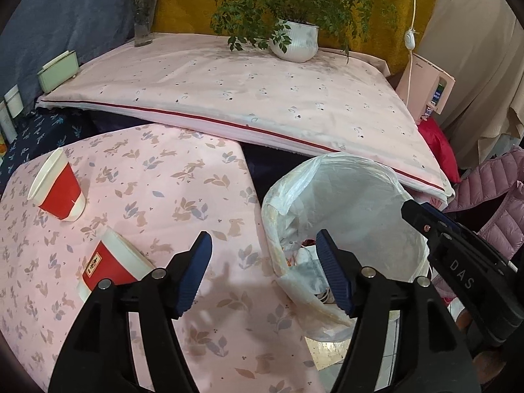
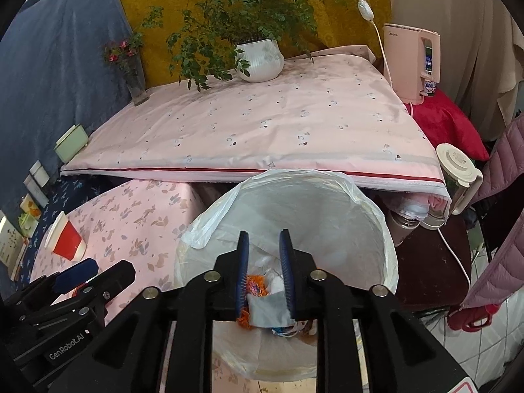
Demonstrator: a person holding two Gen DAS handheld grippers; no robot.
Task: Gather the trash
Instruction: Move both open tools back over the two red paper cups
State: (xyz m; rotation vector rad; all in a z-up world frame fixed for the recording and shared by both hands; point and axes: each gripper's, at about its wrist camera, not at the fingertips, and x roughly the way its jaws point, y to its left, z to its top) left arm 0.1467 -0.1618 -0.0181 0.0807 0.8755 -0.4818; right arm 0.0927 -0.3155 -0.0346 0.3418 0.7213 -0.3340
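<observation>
The round bin lined with a translucent white plastic bag (image 2: 327, 203) stood beside the pink rabbit-print table (image 1: 183, 183), holding crumpled white and orange wrappers (image 2: 262, 288). The right gripper (image 2: 264, 271) hung above it, jaws partly open, empty. The left gripper (image 1: 265, 271) was wide open, empty. 2 red-and-white paper cups (image 1: 59, 186) lay on the table.

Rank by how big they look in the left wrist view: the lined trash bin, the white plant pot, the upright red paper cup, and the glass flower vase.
1. Trash bin
2. Red paper cup and white plant pot: look alike; the cup is nearer, so unranked.
3. Glass flower vase
</observation>
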